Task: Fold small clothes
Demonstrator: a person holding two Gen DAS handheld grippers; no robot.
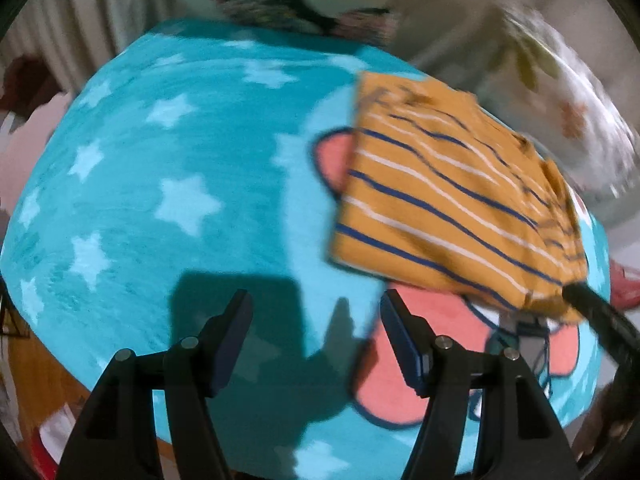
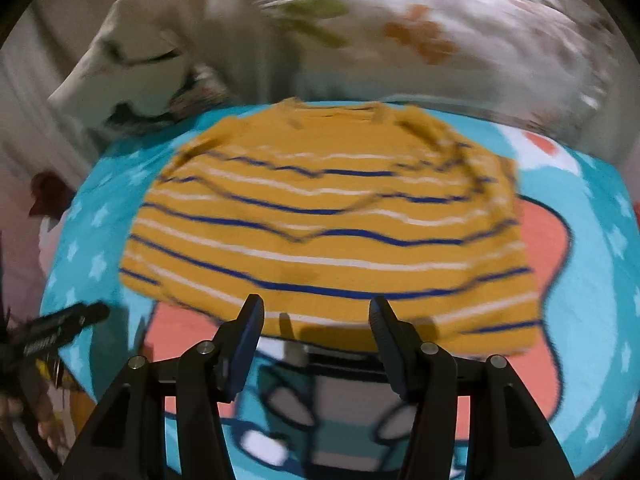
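A small orange shirt point(image 2: 328, 216) with blue and white stripes lies flat on a teal star-print blanket point(image 2: 592, 248), its neckline at the far side. My right gripper point(image 2: 316, 302) hovers open just over the shirt's near hem, with nothing pinched between its fingers. In the left wrist view the shirt point(image 1: 452, 196) lies to the right. My left gripper point(image 1: 316, 300) stands open above bare blanket point(image 1: 168, 168) to the shirt's left, holding nothing. A black finger of the right gripper point(image 1: 600, 316) shows by the shirt's near right corner. Both views are motion-blurred.
The blanket carries a pink and white cartoon print point(image 2: 344, 400) under the shirt's near edge. White floral bedding point(image 2: 440, 40) lies bunched beyond the shirt. A white and dark cloth point(image 2: 132, 76) sits at the far left. The left gripper point(image 2: 68, 324) shows at the left edge.
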